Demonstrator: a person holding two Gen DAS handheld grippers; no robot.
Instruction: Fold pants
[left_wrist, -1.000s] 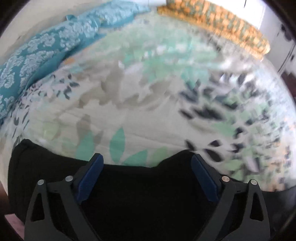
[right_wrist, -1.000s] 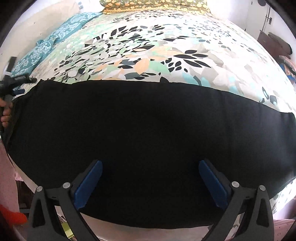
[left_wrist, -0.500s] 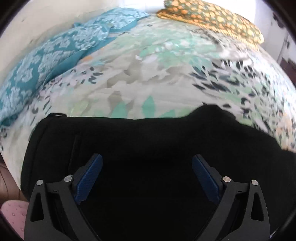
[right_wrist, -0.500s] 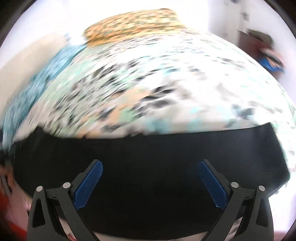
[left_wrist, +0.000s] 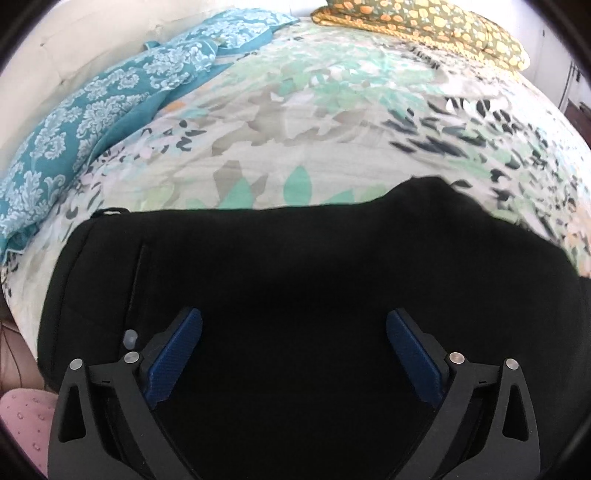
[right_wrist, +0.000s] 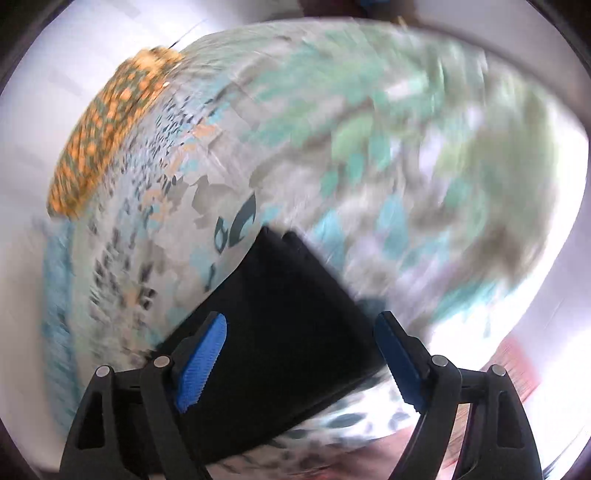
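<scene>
Black pants (left_wrist: 295, 280) lie limp on the bed (left_wrist: 332, 155); grip hems. Left claw (left_wrist: 293, 354) released; right claw (right_wrist: 301, 354) closing, clamping nothing.

From my left gripper (left_wrist: 294, 354) the view dropped toward the black pants (left_wrist: 295, 280): a second earlier only their near edge showed below the leafy bedspread (left_wrist: 295, 147), and then the cloth filled the lower half, with a seam and a small pale button coming into sight by the left finger. My right gripper (right_wrist: 300, 356) swung sideways and rolled hard, so the bed tilted and smeared into blur. The wide black band that had spanned its view gave way to one narrow end of the pants lying under the jaws, which were closing from their widest, the pads not pressing the cloth.
</scene>
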